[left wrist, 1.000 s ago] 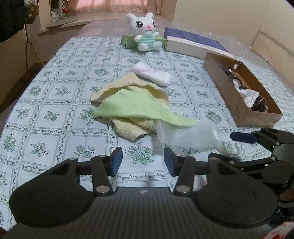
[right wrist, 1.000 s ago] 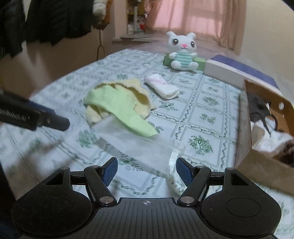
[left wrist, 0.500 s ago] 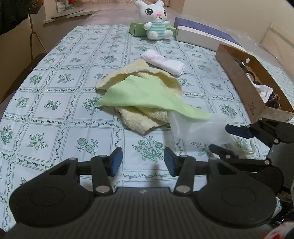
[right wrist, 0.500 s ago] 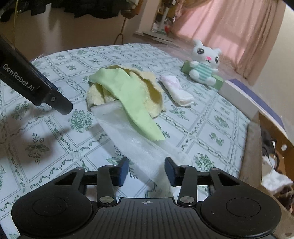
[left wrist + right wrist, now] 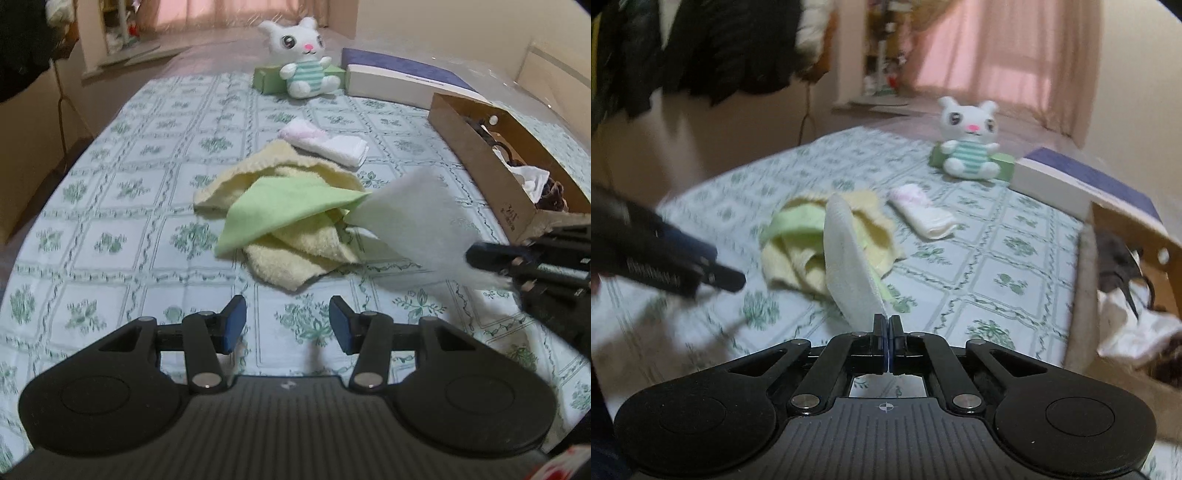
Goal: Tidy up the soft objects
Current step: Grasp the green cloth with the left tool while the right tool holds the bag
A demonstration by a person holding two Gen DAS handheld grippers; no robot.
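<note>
The left gripper (image 5: pixel 284 319) hovers low over the patterned surface (image 5: pixel 122 236), jaws wide and empty, the heap of yellow towel (image 5: pixel 291 258) and green cloth (image 5: pixel 280 210) at its 12 o'clock. At 3 o'clock, the right gripper (image 5: pixel 887 332) pinches the white cloth (image 5: pixel 849 273), which rises taut from the heap. Best lifted slowly, so the green cloth slips off rather than drags along.

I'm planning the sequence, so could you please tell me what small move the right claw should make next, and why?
Probably lift a little higher and draw back. The right claw is shut on the white cloth, whose far end lies against the green cloth on the yellow towel; lifting should free it without dragging them. The left claw is open and holds nothing.
</note>
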